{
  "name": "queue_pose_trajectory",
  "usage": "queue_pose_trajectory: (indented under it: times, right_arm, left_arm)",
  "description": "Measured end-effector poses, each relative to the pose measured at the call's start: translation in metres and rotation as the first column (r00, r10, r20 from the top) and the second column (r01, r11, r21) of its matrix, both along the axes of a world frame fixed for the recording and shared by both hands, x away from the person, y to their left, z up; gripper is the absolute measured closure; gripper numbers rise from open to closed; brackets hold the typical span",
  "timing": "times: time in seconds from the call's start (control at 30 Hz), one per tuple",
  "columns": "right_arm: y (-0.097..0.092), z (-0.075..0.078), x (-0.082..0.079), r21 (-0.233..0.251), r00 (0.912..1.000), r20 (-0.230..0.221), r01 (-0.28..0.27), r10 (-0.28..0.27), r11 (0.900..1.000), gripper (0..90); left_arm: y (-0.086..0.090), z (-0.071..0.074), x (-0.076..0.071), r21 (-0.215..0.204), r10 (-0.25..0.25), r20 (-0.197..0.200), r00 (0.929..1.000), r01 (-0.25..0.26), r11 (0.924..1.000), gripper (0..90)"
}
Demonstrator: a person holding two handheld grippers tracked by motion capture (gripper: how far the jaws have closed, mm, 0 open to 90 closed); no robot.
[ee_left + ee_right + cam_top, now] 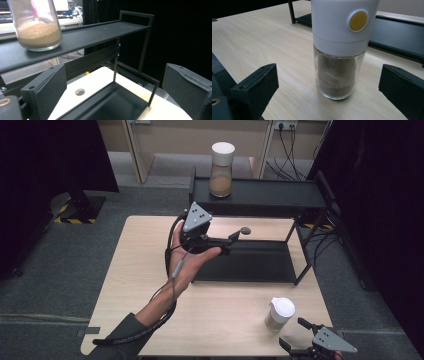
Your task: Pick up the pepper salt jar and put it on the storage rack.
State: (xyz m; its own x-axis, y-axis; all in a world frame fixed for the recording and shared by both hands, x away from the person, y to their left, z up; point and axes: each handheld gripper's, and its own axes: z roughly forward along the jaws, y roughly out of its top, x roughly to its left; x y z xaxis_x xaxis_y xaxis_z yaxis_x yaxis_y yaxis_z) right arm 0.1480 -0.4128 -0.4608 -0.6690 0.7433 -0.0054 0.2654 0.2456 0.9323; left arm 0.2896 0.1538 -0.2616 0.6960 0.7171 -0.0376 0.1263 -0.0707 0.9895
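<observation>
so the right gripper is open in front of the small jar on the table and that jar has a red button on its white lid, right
Not quite: the button is yellow, not red, as the right gripper view shows. The rest holds: the right gripper is open, its jaws apart either side of the small jar standing on the table, and the lid is white.

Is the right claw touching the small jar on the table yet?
Apart. The right gripper view shows the right claw wide open, with bare tabletop between each jaw and the small jar.
</observation>
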Motion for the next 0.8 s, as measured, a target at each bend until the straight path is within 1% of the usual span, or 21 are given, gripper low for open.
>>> queue_pose_trajectory:
  times: [0.13, 0.2, 0.43, 0.53, 0.8]
  right_arm:
    - [0.0, 0.0, 0.0, 0.002, 1.0, 0.001, 0.0, 0.0, 1.0, 3.0]
    - [0.0, 0.0, 0.0, 0.0, 1.0, 0.001, 0.0, 0.0, 1.0, 3.0]
    - [0.0, 0.0, 0.0, 0.001, 1.0, 0.001, -0.001, 0.001, 1.0, 3.0]
    - [0.0, 0.0, 0.0, 0.001, 1.0, 0.003, -0.001, 0.001, 1.0, 3.0]
    - [0.0, 0.0, 0.0, 0.0, 1.0, 0.004, 0.0, 0.0, 1.0, 3.0]
  left_arm:
    - [0.0, -0.009, -0.008, 0.007, -0.017, 0.017, 0.9997, 0.017, 0.9998, 4.8]
    - [0.0, -0.014, -0.01, -0.002, -0.033, 0.006, 0.9994, 0.033, 0.9994, 4.7]
    - [0.0, -0.033, -0.021, -0.013, -0.074, -0.004, 0.9973, 0.074, 0.9972, 4.7]
    - [0.001, -0.04, -0.025, -0.02, -0.084, -0.011, 0.9964, 0.083, 0.9963, 4.7]
    - [0.003, -0.058, -0.037, -0.038, -0.104, -0.015, 0.9945, 0.104, 0.9939, 4.7]
